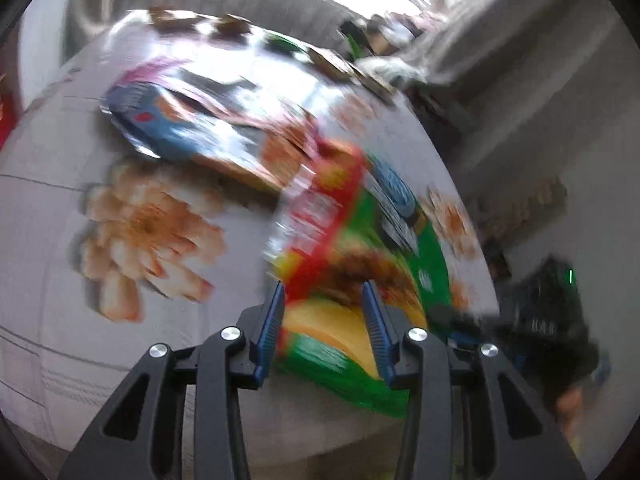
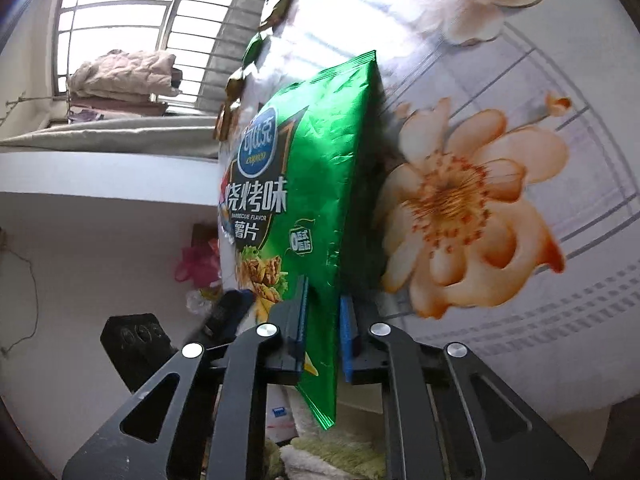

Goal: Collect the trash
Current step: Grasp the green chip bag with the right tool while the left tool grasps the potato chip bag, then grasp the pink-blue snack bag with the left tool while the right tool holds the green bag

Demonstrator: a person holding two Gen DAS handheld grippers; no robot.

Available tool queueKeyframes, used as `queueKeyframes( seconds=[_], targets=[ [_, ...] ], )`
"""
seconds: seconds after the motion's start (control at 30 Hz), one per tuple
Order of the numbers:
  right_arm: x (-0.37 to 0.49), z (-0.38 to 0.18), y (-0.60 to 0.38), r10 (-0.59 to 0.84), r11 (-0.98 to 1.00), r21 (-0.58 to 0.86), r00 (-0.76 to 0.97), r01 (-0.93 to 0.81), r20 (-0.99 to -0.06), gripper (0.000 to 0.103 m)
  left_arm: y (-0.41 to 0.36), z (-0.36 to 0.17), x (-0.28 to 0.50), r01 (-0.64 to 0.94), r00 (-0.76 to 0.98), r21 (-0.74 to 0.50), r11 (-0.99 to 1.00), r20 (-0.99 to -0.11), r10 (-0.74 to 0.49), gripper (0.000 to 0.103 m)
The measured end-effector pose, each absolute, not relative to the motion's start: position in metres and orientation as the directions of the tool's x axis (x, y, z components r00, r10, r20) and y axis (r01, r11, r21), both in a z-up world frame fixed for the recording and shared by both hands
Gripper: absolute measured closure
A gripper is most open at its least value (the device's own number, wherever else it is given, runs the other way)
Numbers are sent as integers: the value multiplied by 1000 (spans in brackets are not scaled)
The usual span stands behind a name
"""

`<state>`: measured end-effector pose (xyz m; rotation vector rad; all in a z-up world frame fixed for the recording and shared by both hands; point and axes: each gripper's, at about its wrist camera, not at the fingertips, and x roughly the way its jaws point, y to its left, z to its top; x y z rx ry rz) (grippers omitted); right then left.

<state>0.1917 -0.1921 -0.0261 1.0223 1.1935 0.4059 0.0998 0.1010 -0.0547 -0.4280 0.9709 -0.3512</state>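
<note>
A green barbecue-flavour chip bag [image 2: 312,184] lies at the edge of a round table with a flowered cloth [image 2: 500,216]. My right gripper [image 2: 324,320] has its jaws narrowed around the bag's lower edge, one blue pad on each side. In the blurred left wrist view the same green bag [image 1: 360,264] lies under and ahead of my left gripper [image 1: 324,304], whose jaws stand open with the bag between them. A blue and purple snack bag [image 1: 192,120] lies farther back on the table. The right gripper [image 1: 552,320] shows as a dark shape at the right.
Several small brown and green wrappers [image 2: 276,4] lie along the far table rim, also seen in the left wrist view [image 1: 336,64]. A window with bars [image 2: 132,20], folded bedding [image 2: 124,76] and a black object [image 2: 136,340] on the floor sit beyond the table.
</note>
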Motion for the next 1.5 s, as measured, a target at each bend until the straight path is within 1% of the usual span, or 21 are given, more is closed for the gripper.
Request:
queueKeyframes(
  seconds=[0.17,0.33,0.4,0.5,0.57,0.67,0.8,0.87,0.9,0.97,1.0,1.03,1.1,1.13,1.3,1.33,1.37,1.4,1.43,1.47,1.5],
  targets=[
    [186,-23,-207,699,541,806,403,242,-590,94,145,-66,134,-87,529,-602,794,-703,-475,64],
    [184,-26,-223,693,527,811,424,255,-583,94,186,-67,160,-236,589,-617,751,-705,-394,64],
    [181,-29,-227,700,515,818,425,255,-573,95,198,-71,170,-282,594,-635,719,-704,-389,63],
    [181,-32,-228,709,507,825,424,251,-564,95,205,-71,180,-298,605,-646,703,-697,-385,62],
    [182,-32,-228,711,507,826,421,247,-563,95,210,-71,187,-310,615,-671,674,-682,-396,58],
    [183,-32,-228,715,505,828,418,245,-560,95,217,-72,198,-326,634,-690,646,-667,-392,57],
    [183,-36,-234,725,491,836,417,246,-548,95,220,-78,209,-342,634,-754,561,-626,-454,57],
    [184,-37,-235,727,487,838,418,246,-545,95,222,-84,207,-321,647,-825,465,-550,-529,57],
    [183,-37,-235,728,486,839,418,245,-544,96,222,-87,203,-290,664,-870,399,-483,-570,57],
    [183,-38,-236,729,484,840,418,244,-542,96,221,-92,196,-216,694,-948,233,-317,-647,56],
    [182,-38,-236,730,483,841,418,243,-540,96,219,-95,193,-207,696,-959,193,-283,-660,56],
    [182,-38,-237,731,483,842,418,242,-540,96,218,-96,193,-212,692,-959,191,-285,-663,55],
    [182,-38,-237,732,482,843,418,241,-538,97,214,-98,194,-257,668,-935,244,-355,-655,55],
    [182,-38,-237,732,482,843,419,240,-538,97,211,-101,195,-278,658,-924,261,-381,-650,58],
    [181,-38,-237,733,479,845,421,239,-535,97,201,-94,197,-280,649,-898,340,-438,-622,59],
    [181,-38,-237,733,478,845,421,239,-534,97,198,-92,198,-277,648,-893,356,-447,-617,65],
    [180,-37,-237,734,477,846,421,239,-533,98,196,-91,199,-282,645,-883,376,-465,-607,74],
    [180,-37,-237,734,477,846,421,240,-533,98,193,-91,200,-289,642,-872,395,-483,-595,79],
    [179,-37,-237,735,475,847,421,240,-532,98,192,-93,202,-292,641,-866,406,-493,-589,88],
    [179,-38,-237,735,475,847,421,240,-531,98,191,-94,203,-293,639,-861,415,-499,-585,94],
    [179,-38,-237,735,474,847,422,240,-531,98,190,-94,203,-291,638,-860,420,-501,-584,96]
  ],
)
